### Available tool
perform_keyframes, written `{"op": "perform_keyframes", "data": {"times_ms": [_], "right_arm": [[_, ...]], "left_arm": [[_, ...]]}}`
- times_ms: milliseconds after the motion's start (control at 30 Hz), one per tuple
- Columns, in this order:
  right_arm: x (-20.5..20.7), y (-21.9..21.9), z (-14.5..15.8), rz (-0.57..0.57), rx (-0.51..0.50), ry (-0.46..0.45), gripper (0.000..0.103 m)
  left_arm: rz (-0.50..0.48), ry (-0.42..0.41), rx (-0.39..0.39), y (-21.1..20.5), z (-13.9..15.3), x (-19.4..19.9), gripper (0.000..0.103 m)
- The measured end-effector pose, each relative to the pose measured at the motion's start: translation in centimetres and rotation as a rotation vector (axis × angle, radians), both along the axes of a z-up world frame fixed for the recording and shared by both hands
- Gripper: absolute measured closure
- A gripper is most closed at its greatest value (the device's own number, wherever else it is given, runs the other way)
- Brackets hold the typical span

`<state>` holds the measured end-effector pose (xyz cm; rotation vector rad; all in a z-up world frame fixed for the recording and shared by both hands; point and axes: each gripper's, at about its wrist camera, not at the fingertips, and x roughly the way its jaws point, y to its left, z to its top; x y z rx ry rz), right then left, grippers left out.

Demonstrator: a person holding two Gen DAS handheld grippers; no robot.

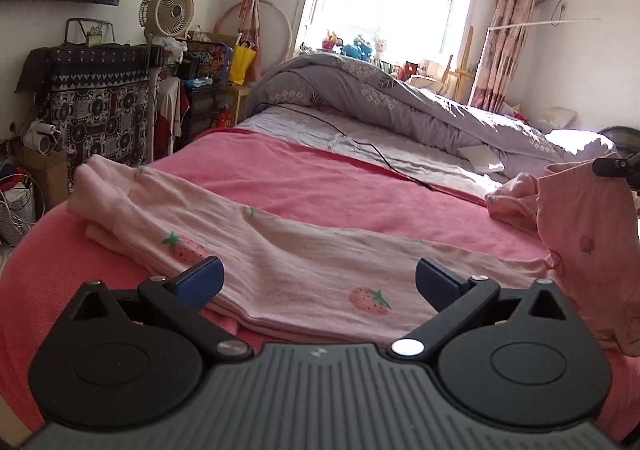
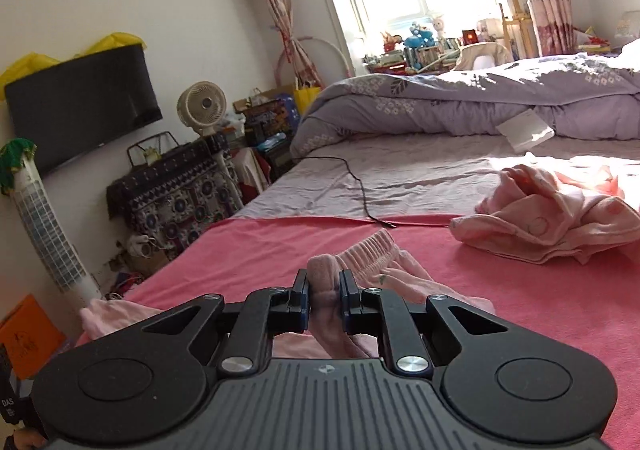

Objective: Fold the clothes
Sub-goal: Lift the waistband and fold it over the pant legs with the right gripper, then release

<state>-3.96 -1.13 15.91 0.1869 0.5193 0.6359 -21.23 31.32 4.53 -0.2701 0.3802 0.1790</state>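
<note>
Pale pink strawberry-print trousers (image 1: pixel 288 262) lying lengthwise, waistband lifted.

Two pink garments (image 2: pixel 552 217) (image 1: pixel 280 262), two grippers (image 1: pixel 319 282) (image 2: pixel 324 290), one fan (image 1: pixel 166 11).

We cannot see where the pink trousers (image 2: pixel 384 270) run below the right tongs (image 2: pixel 324 290): the black housing covers the cloth there, and only the elastic waistband and a pinched fold show. In the left wrist view the right edge cuts off the raised waist end of the trousers (image 1: pixel 588 246), and only a dark tip of what holds it shows. The left tongs (image 1: pixel 318 282) hide the near edge of the flat leg. The toys on the far windowsill (image 2: pixel 420 37) are too small to identify. The second pink garment (image 2: pixel 552 217) is crumpled, its shape unreadable.
</note>
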Motion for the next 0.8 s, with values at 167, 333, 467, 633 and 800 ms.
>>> {"op": "perform_keyframes", "data": {"times_ms": [167, 333, 467, 633, 800], "right_arm": [[0.8, 10.4, 2.4, 0.170, 0.098, 0.045, 0.087], [-1.3, 24.8, 1.0, 0.358, 0.078, 0.015, 0.087], [-3.1, 33.4, -3.4, 0.446, 0.037, 0.070, 0.087], [-5.2, 37.7, -8.3, 0.440, -0.011, 0.144, 0.086], [-6.6, 38.0, -7.5, 0.408, 0.011, 0.043, 0.085]], "left_arm": [[0.148, -0.057, -0.050, 5.0, -0.1, -5.2, 0.000], [0.279, -0.050, -0.122, 9.5, -2.0, -9.7, 0.000], [0.345, -0.016, -0.183, 12.1, -4.2, -12.3, 0.000], [0.359, 0.004, -0.239, 13.6, -5.9, -13.6, 0.000], [0.358, 0.001, -0.263, 13.6, -6.6, -14.1, 0.001]]}}
